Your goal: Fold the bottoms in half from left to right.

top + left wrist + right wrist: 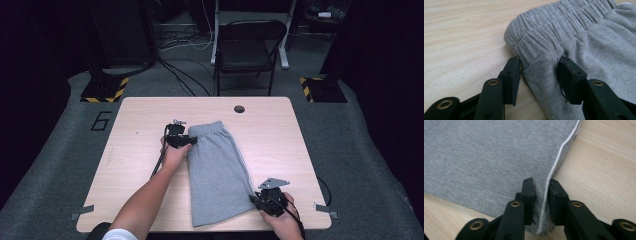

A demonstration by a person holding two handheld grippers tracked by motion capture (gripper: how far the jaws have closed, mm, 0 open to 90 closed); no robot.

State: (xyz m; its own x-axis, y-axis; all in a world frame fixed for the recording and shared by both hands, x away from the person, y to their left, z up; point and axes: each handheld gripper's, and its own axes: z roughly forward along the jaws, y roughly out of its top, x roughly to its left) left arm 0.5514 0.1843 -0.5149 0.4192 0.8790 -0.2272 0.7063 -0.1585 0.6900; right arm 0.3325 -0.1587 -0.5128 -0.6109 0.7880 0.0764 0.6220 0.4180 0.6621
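A pair of grey shorts [217,170] lies flat on the wooden table [135,150], waistband at the far end and hem near the front edge. My left gripper [192,141] is at the waistband's left corner. In the left gripper view its jaws stand open astride the side edge of the shorts [586,42] just below the elastic, left gripper [540,61] low on the table. My right gripper [253,198] is at the hem's right corner. In the right gripper view the right gripper [541,182] is shut on the shorts [486,157], the white-piped seam pinched between the pads.
A round cable hole [239,108] sits near the table's far edge. A dark folding chair [247,45] stands beyond the table, with cables on the floor. Tape strips [326,209] mark the front corners. Bare wood lies left and right of the shorts.
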